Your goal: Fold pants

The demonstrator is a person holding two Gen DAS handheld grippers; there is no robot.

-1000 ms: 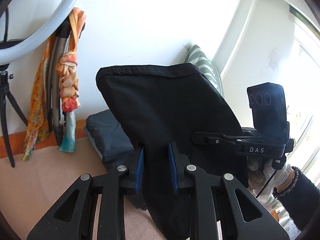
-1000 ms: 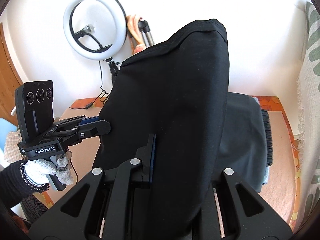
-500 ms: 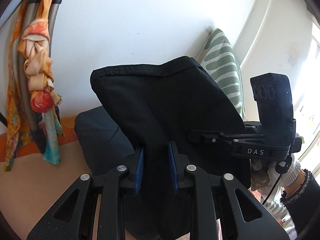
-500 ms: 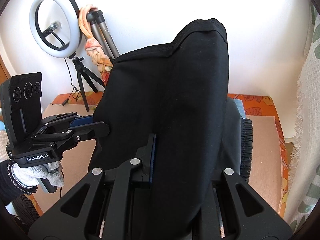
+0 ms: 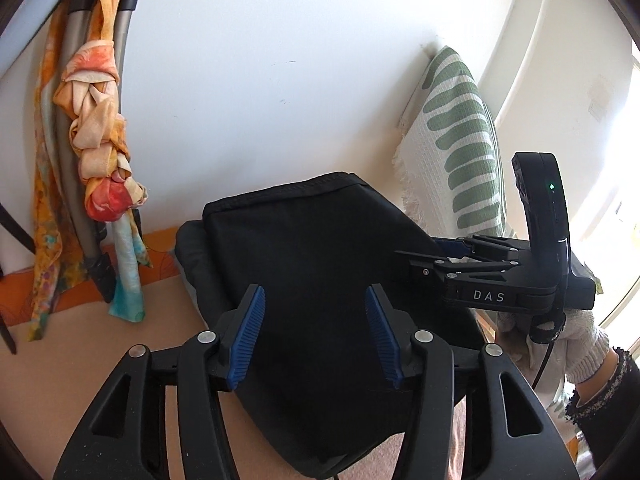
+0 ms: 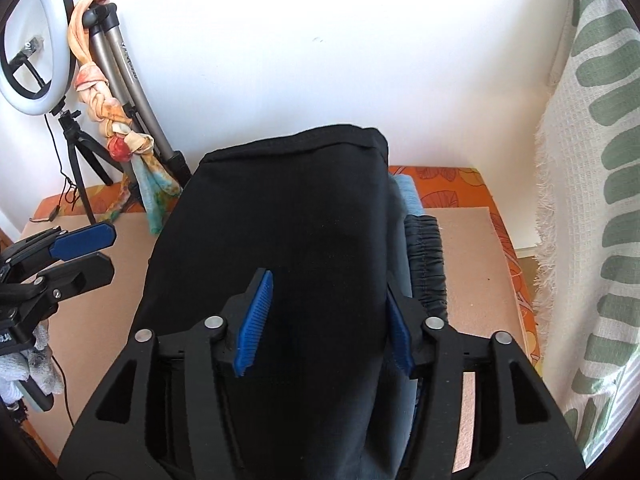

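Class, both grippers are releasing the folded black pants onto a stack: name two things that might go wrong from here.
1. The black pants lie between the opening jaws of the left gripper and right gripper; a pad might snag and drag the fold.
2. They overhang the dark folded garment underneath, so the stack may slump.

pants [image 5: 320, 280] black | tool pads [image 5: 246, 336] blue | pillow [image 5: 460, 132] white, green stripes | scarf [image 5: 100, 128] orange

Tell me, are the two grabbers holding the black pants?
No. Both the left gripper and right gripper are opening; the black pants lie between their blue pads, no longer pinched.
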